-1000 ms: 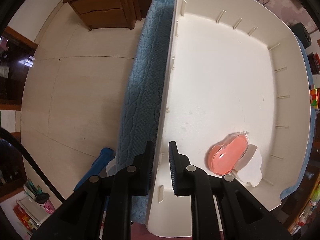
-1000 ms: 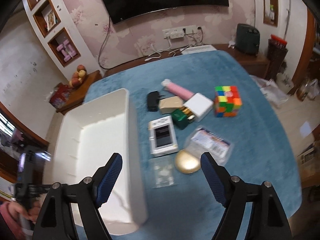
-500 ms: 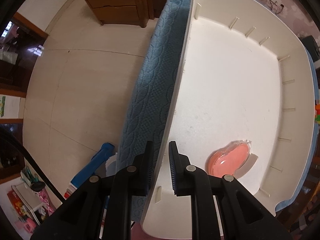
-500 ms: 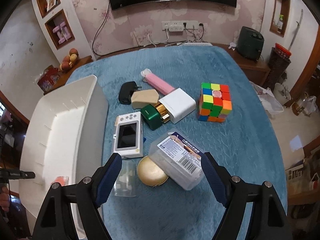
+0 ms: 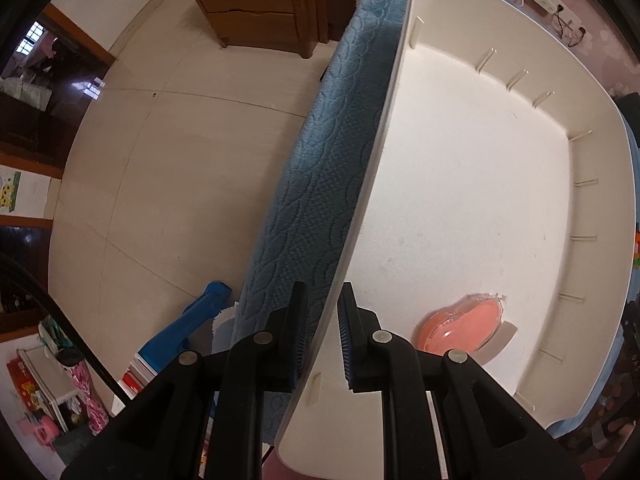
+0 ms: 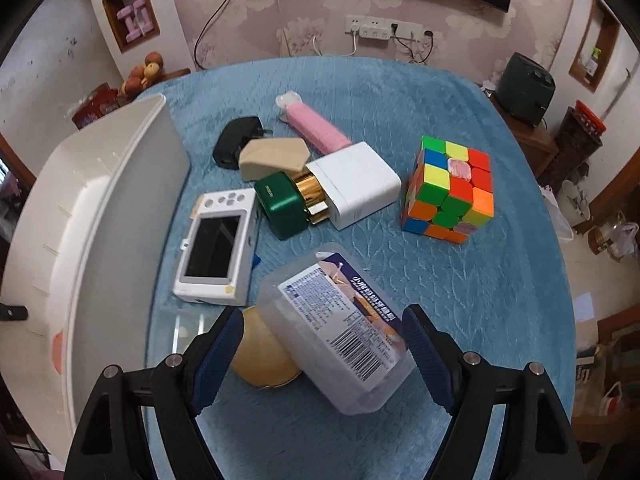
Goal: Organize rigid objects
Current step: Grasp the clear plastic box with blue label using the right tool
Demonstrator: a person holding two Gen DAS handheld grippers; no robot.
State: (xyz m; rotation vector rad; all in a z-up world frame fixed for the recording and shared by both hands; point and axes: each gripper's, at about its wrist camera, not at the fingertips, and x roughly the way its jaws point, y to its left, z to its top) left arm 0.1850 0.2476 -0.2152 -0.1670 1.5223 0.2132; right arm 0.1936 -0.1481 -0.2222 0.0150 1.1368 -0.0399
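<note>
My left gripper point(image 5: 322, 338) points straight down and is shut on the near wall of the white bin point(image 5: 472, 168), one finger inside and one outside. A pink heart-shaped case point(image 5: 460, 328) lies on the bin floor near it. In the right wrist view my right gripper point(image 6: 322, 356) is open, low over the blue cloth. A clear plastic box point(image 6: 340, 320) with a printed label lies between its fingers, leaning on a gold round compact point(image 6: 260, 364). The pads do not press on it. The bin point(image 6: 100, 208) stands at the left.
Beyond the clear box lie a white camera point(image 6: 216, 248), a green box point(image 6: 282, 204), a white box point(image 6: 356, 180), a colour cube point(image 6: 452, 188), a pink tube point(image 6: 316, 128), a beige case point(image 6: 272, 156) and a black charger point(image 6: 234, 140). The table edge and floor lie left of the bin.
My right gripper has come down and forward, so the clear box now sits between its fingers. The left gripper rolled slightly while keeping its hold on the bin wall.
</note>
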